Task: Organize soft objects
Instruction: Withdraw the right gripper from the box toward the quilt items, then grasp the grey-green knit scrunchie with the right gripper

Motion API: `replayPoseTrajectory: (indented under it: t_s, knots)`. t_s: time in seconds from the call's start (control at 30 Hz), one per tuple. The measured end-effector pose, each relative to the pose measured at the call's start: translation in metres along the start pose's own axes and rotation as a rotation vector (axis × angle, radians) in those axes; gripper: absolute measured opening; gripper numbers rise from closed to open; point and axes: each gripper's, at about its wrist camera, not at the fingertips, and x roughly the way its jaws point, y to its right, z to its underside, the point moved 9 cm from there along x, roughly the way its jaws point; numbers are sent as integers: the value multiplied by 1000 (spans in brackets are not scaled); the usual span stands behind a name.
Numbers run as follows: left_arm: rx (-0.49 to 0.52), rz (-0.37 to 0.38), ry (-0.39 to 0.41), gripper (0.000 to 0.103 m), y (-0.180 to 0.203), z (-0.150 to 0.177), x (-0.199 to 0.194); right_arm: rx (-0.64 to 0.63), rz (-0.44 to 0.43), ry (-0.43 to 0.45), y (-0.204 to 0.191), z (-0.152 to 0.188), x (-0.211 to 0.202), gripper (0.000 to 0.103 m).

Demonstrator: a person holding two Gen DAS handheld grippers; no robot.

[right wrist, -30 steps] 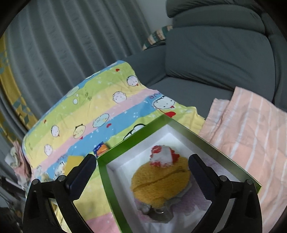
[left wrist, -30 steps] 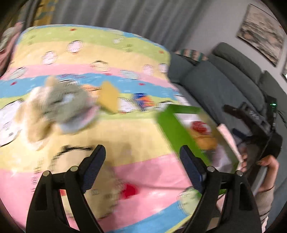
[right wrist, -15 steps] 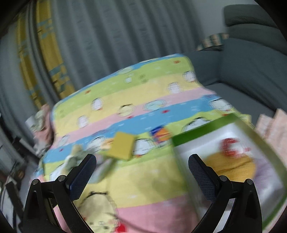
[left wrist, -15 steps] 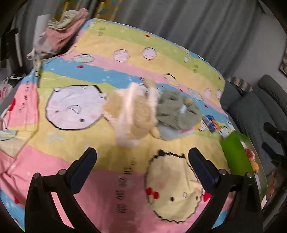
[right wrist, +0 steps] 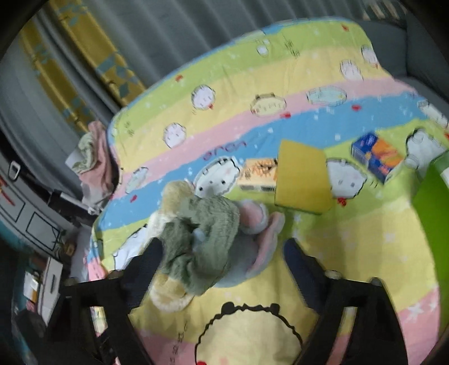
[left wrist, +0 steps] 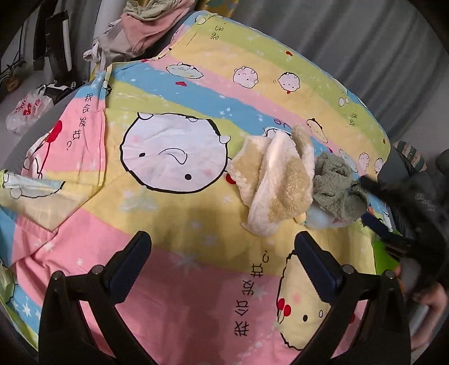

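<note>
A pile of soft things lies on the striped cartoon bedsheet (left wrist: 174,219): a cream fleece item (left wrist: 276,182), a grey-green fuzzy item (left wrist: 338,193) and a pale blue and pink piece (right wrist: 261,235). My left gripper (left wrist: 223,254) is open and empty, short of the cream item. My right gripper (right wrist: 221,261) is open, close over the grey-green item (right wrist: 202,241), touching nothing I can tell. It shows in the left wrist view (left wrist: 404,224) at the right edge. The green box (right wrist: 433,207) is at the far right.
A yellow sponge-like block (right wrist: 303,179), an orange carton (right wrist: 259,174) and a blue-orange carton (right wrist: 377,155) lie beyond the pile. Clothes (left wrist: 146,25) are heaped at the bed's far corner. A plastic bag (left wrist: 28,111) and furniture stand left of the bed.
Both grippers have swung left from the green box toward the soft pile. The right gripper has come down close over the grey-green item. Both stay open.
</note>
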Motion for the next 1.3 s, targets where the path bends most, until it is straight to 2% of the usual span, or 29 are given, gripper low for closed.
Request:
replayPoseTrajectory:
  t_s: [0.03, 0.1, 0.17, 0.37, 0.47, 0.63, 0.83, 0.97, 1.03, 1.07, 1.1, 1.17, 1.23, 1.3]
  knots:
    - [-1, 0, 4, 101, 1, -1, 0, 13, -15, -18, 2, 2, 6, 56]
    - [1, 0, 11, 101, 2, -4, -2, 40, -45, -48, 5, 5, 10, 21]
    - [3, 3, 8, 101, 2, -5, -2, 63, -94, -63, 2, 6, 8, 15]
    - [-16, 17, 6, 101, -4, -6, -5, 10, -193, 11, -28, 8, -43, 14]
    - [-11, 22, 0, 101, -5, -7, -5, -15, -174, 7, -36, 17, -60, 14]
    - [7, 24, -13, 101, -1, -2, -3, -49, -156, -106, -35, 50, -57, 14]
    - [86, 23, -54, 101, 19, 15, 5, -26, -1, -270, 5, 91, -26, 14]
    - [144, 31, -86, 101, 36, 29, 13, -56, 128, -292, 33, 94, -25, 14]
    - [157, 54, -116, 101, 42, 36, 19, -73, 161, -303, 41, 92, -30, 22]
    - [167, 79, -140, 101, 49, 42, 22, -81, 166, -307, 45, 90, -34, 36]
    - [174, 98, -153, 101, 55, 46, 24, -86, 162, -300, 47, 87, -39, 55]
    - [193, 133, -165, 98, 66, 52, 27, -91, 152, -261, 51, 79, -47, 72]
    - [220, 161, -175, 95, 78, 58, 30, -91, 145, -218, 54, 69, -52, 73]
    - [248, 181, -190, 93, 88, 64, 35, -77, 114, -225, 54, 68, -49, 73]
